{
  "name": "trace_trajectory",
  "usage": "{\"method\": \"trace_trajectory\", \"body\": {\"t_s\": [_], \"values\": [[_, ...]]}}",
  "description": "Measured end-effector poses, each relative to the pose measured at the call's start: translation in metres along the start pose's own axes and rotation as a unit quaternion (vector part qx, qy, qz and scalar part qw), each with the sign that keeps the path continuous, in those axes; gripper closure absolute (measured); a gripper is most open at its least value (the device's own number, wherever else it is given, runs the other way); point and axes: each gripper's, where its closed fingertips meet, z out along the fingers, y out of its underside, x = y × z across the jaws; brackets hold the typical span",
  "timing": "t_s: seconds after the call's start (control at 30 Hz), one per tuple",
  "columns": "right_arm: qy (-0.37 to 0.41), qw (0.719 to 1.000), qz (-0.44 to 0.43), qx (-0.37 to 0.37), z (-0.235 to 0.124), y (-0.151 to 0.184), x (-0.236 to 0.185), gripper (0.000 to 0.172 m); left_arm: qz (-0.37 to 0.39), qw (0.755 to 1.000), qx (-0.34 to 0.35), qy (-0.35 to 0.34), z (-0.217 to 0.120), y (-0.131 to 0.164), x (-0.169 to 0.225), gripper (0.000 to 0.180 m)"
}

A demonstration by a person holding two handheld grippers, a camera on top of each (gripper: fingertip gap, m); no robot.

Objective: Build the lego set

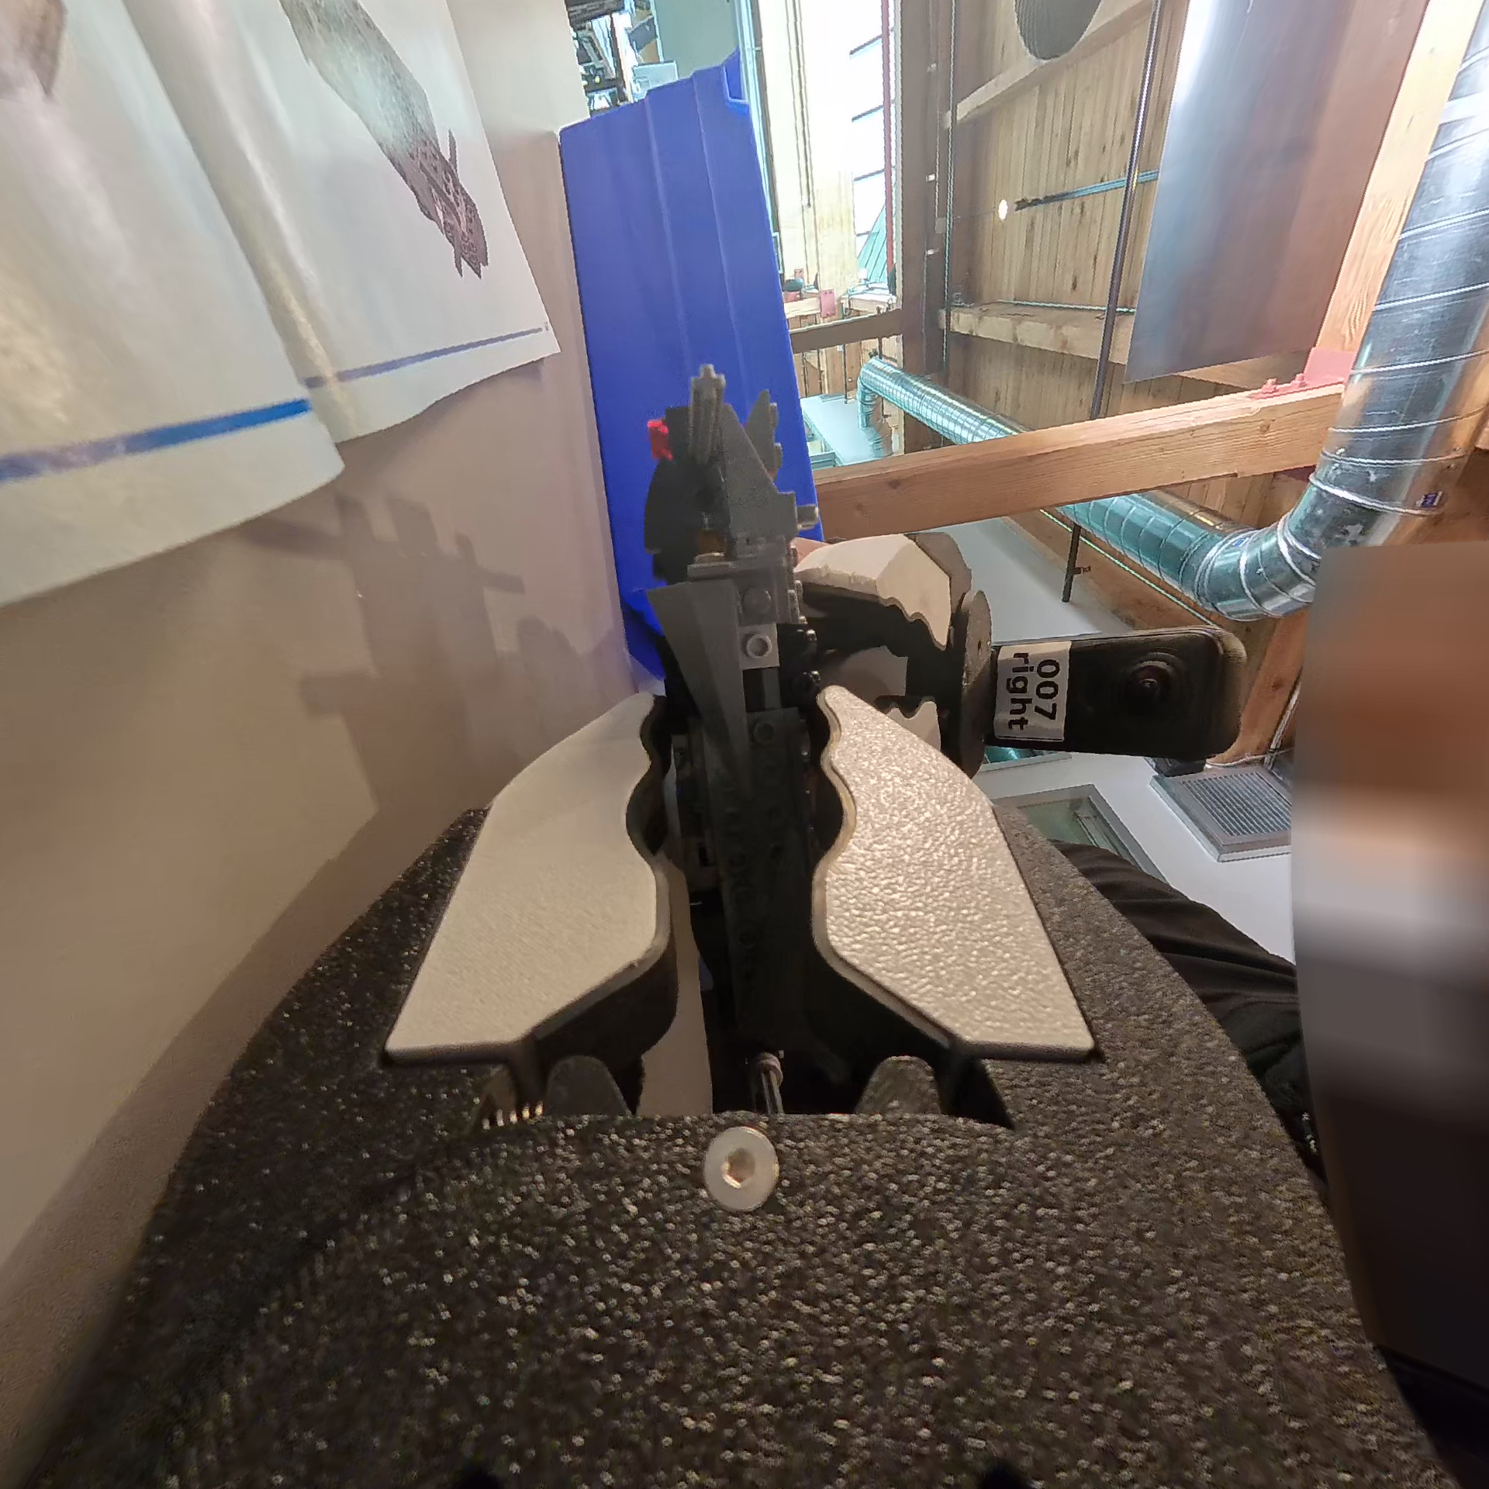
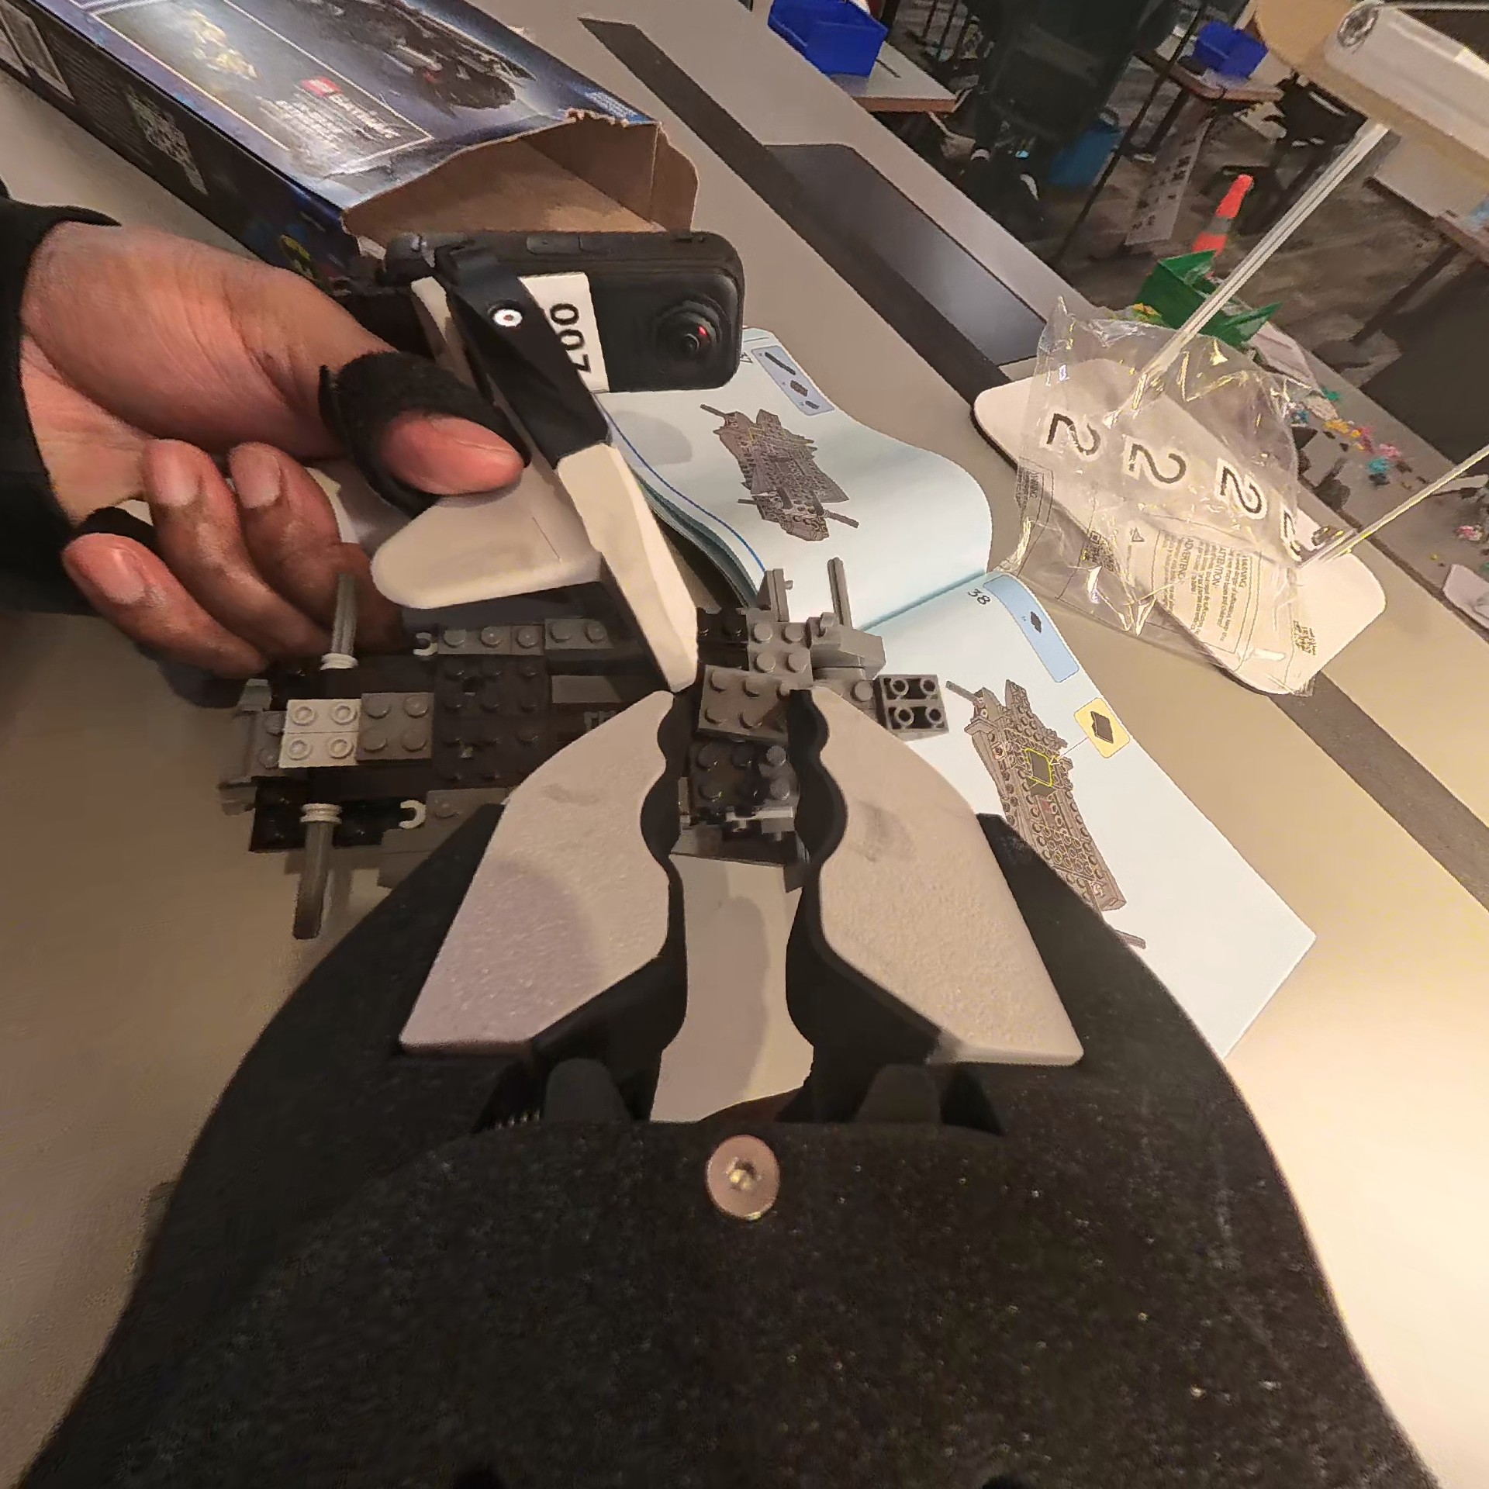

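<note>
Your left gripper [image 1: 737,725] is clamped across a dark grey brick model [image 1: 729,644], whose long axis runs straight out ahead between the fingers. Your right gripper [image 2: 737,725] closes on the same model's [image 2: 483,725] stepped grey end from the side, crossing the left gripper [image 2: 636,612] just beside its tips. An open booklet [image 2: 926,499] lies on the table beyond.
</note>
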Motion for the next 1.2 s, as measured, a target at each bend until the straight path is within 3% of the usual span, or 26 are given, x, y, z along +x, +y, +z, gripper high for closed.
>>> {"method": "trace_trajectory", "body": {"t_s": [0.73,1.2], "values": [[0.014,0.999,0.031,-0.004,-0.006,-0.002,0.009,0.149,-0.012,1.0,-0.005,0.019,-0.001,0.001,0.004,0.147],[0.052,0.996,-0.029,0.067,-0.019,-0.026,0.012,0.138,-0.018,0.999,0.027,0.037,-0.012,-0.01,0.008,0.148]]}}
